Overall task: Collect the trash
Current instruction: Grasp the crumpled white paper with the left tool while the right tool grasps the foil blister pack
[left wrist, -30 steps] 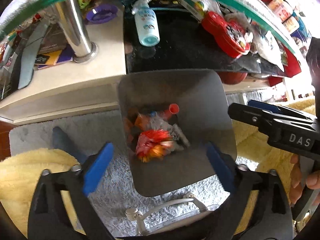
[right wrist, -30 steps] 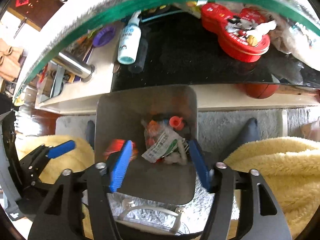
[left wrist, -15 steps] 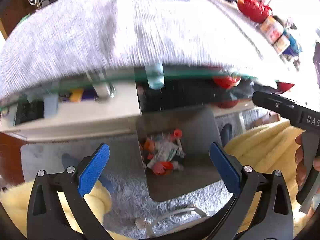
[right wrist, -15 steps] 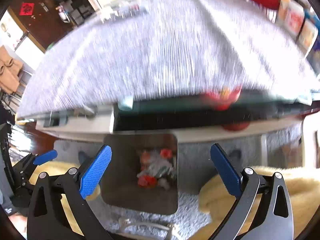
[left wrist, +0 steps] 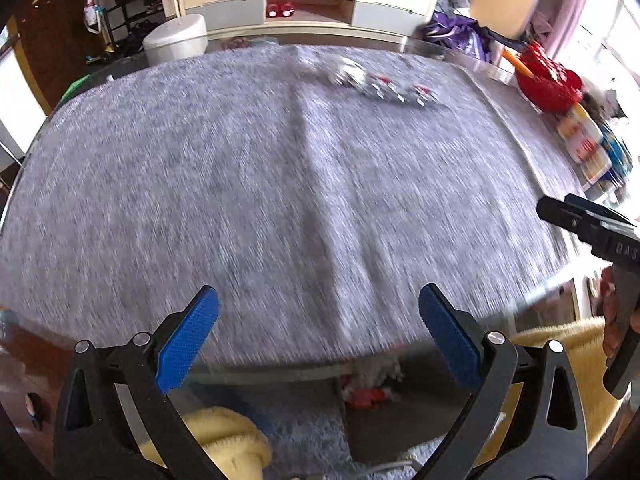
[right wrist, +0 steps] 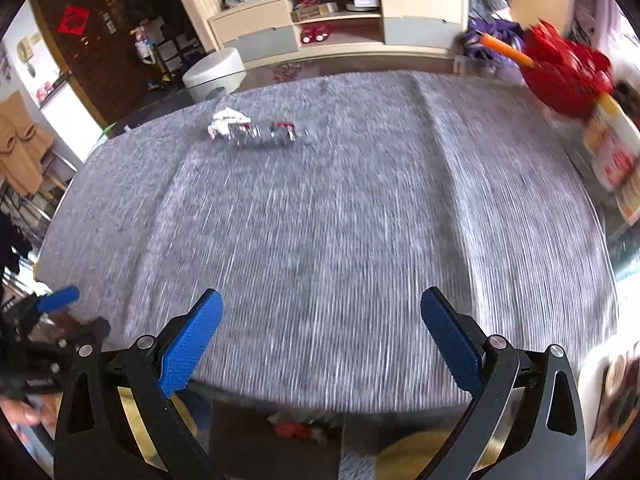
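Crumpled white and silver wrappers [left wrist: 376,84] lie at the far side of the grey cloth-covered table [left wrist: 260,184]; they also show in the right wrist view [right wrist: 252,128]. My left gripper [left wrist: 320,336] is open and empty above the near table edge. My right gripper [right wrist: 320,336] is open and empty too, and shows at the right of the left wrist view [left wrist: 588,224]. The grey trash bin [left wrist: 384,420] with red and white trash [left wrist: 372,392] stands below the table edge, also in the right wrist view [right wrist: 276,440].
A red bag [left wrist: 548,84] and packaged goods [left wrist: 588,144] crowd the table's right side. A white round bin [right wrist: 212,72] and a TV cabinet [right wrist: 340,24] stand beyond the table. Yellow fabric [left wrist: 224,436] lies near the bin.
Both grippers have tilted up and away from the bin below the table, so the view now faces the tabletop. Both stay open and empty. The image is motion-blurred.
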Available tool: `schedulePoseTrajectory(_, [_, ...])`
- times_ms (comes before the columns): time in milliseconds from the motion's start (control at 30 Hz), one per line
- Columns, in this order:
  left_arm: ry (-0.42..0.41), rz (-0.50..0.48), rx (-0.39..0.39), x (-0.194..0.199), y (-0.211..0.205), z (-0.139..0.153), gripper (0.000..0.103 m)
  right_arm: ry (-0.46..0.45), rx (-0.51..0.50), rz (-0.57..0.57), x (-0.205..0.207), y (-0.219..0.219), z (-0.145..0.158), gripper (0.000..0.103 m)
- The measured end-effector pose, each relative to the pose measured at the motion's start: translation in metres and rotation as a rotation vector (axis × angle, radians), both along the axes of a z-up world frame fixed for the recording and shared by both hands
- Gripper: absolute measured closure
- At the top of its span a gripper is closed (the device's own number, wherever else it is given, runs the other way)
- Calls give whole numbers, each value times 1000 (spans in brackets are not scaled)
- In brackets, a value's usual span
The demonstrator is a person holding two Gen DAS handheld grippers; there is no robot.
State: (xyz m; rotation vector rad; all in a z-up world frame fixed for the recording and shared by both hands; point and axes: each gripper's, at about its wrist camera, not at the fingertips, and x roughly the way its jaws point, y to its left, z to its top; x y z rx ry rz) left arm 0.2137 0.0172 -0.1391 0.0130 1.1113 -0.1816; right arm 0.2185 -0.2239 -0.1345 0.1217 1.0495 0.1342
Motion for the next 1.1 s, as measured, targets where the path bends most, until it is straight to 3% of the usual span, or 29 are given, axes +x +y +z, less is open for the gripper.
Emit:
schedulePoseTrajectory(433, [-26,26,-7,126,-8,10,10,-34,-73,131,95,29,-24,6])
schedulePoseTrajectory(867, [2,-14,-17,229,-45,2,16,-80,-156,297,145,57,-36,8])
schedulePoseTrajectory(1000, [17,-31,-7,246,-54,-6,18,-84,-148,315,158,60,-41,16])
schedulePoseTrajectory(1100, [45,-36,-15,255,-60,-17,26,-77,-121,343,159,64,-44,36])
